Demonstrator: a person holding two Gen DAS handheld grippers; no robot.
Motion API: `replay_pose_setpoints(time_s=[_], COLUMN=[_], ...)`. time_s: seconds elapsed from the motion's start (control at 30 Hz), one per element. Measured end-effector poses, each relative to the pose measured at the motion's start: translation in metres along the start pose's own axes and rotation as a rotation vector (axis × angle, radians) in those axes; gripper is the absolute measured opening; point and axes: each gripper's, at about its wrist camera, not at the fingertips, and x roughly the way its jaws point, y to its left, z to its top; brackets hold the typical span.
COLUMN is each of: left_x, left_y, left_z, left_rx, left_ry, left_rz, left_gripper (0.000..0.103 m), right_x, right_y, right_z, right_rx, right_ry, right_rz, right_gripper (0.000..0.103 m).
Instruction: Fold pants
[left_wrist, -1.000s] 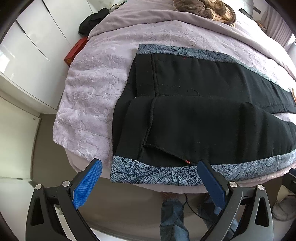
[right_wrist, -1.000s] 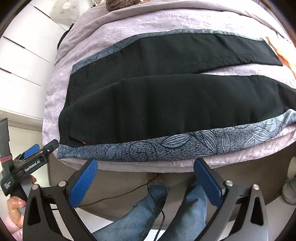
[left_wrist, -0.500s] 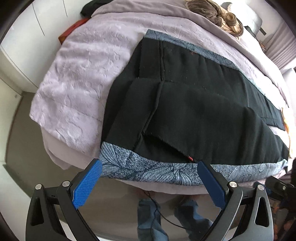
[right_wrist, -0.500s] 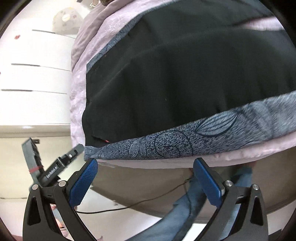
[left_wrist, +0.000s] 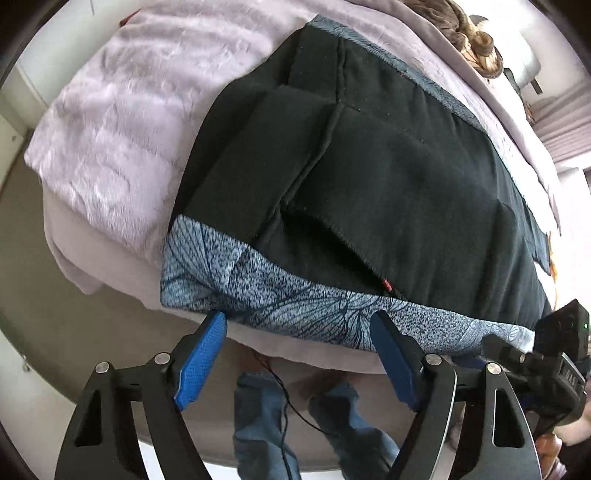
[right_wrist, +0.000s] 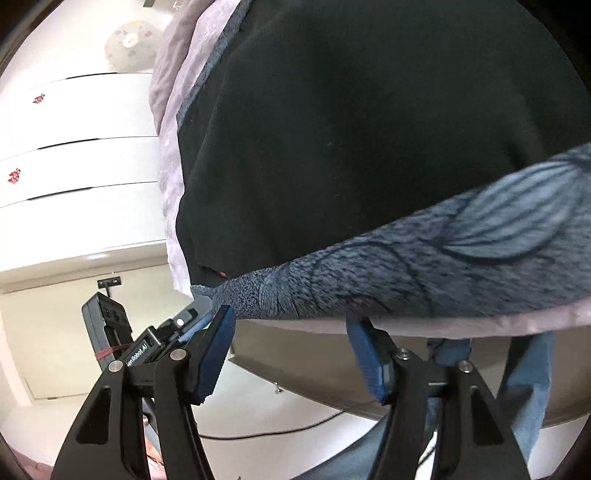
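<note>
- Pants (left_wrist: 388, 177): black, leaf-print side band, spread flat on lilac bed cover (left_wrist: 122, 122), band at near edge
- Left gripper (left_wrist: 297, 326): jaws closing, band edge between, apparently unpinched
- Right gripper (right_wrist: 291, 319): likewise closing at band edge

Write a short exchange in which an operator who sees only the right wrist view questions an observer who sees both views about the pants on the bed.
Operator: My right gripper is closing just under the patterned band. Where are the left gripper's fingers?
Observer: The left gripper, jaws closing, sits under the same band near its end corner. Its pads are not pressing cloth yet.
Operator: What lies at the far end of the bed?
Observer: A brown crumpled bundle rests on the lilac bedcover, beyond the black pants.
</note>
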Motion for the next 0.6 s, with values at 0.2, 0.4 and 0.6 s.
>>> replay_pose_setpoints(time_s=[0.2, 0.4, 0.6], left_x=[-0.003, -0.014, -0.017], left_y=[0.010, 0.005, -0.008], left_z=[-0.003, 0.007, -0.005], left_rx=[-0.092, -0.145, -0.172], left_ry=[0.003, 0.004, 0.035], left_rz=[-0.070, -0.168, -0.214], left_gripper=[0.081, 0.081, 0.081], right_x=[0.004, -0.005, -0.010], right_y=[0.018, 0.031, 0.042], right_z=[0.015, 0.016, 0.020], right_rx=[0.009, 0.001, -0.002], right_ry=[-0.051, -0.077, -0.085], right_rz=[0.126, 0.172, 0.209], right_gripper=[0.065, 0.057, 0.057])
